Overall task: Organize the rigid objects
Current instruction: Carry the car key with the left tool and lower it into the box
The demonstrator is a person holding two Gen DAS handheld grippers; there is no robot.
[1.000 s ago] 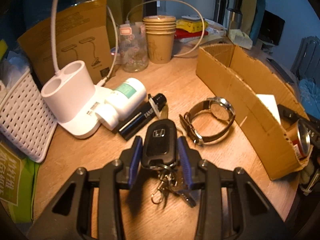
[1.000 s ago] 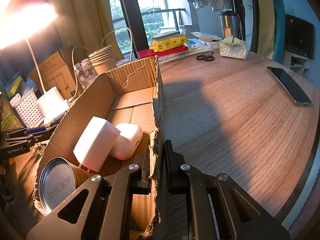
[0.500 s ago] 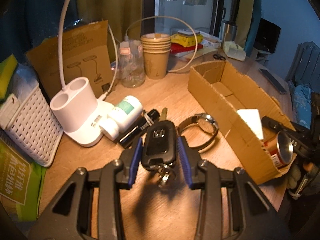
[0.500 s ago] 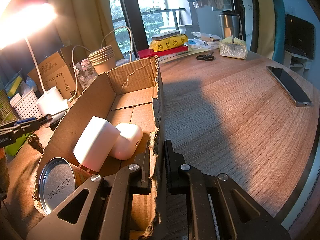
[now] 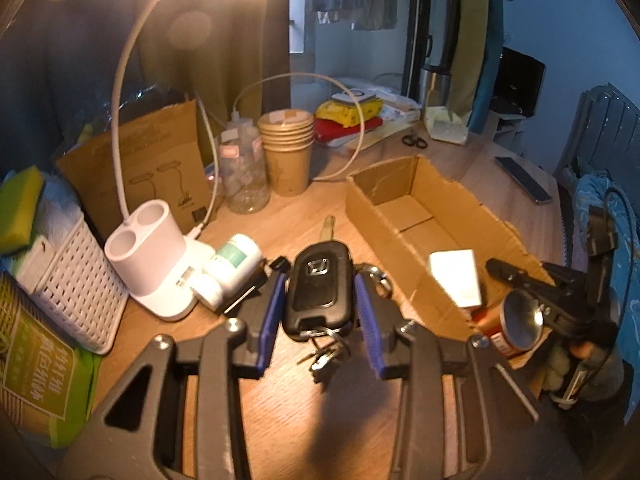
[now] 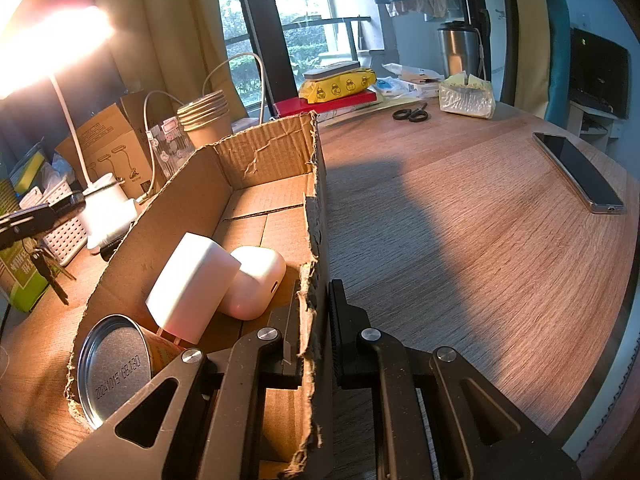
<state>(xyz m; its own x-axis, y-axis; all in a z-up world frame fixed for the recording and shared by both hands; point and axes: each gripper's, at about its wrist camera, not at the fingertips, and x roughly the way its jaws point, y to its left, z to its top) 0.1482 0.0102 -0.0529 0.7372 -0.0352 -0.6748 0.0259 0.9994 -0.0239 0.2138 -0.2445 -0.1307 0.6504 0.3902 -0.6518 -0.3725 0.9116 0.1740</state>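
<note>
Room: we see a dim room with a window [image 6: 304,36] behind curtains and a lit desk lamp [image 5: 148,264] glaring over the scene.
Worktop: we work on a wood-grain worktop [image 6: 460,240], bare on its right half apart from a phone [image 6: 578,172] and scissors [image 6: 410,113]; the left half is crowded with a white basket [image 5: 72,280], paper cups [image 5: 286,152] and a printed carton [image 5: 148,172].
Cardboard box: we judge this open box [image 5: 404,200] to be the collection bin; it lies right of the clutter.
Already inside: we count a tin can [image 6: 116,364], a white charger block [image 6: 192,284] and a white earbud case [image 6: 256,280] at the near end.
Right tool: our right tool [image 6: 316,320] is clamped tight on the box's right wall, steadying it.
Left tool: our left tool [image 5: 320,292] pinches a black car key [image 5: 318,292] by its sides, key ring dangling clear of the worktop, left of the box.
Left to do: we judge the key needs dropping in, then the pill bottle [image 5: 232,268] and the black item [image 5: 244,294] beside it.
</note>
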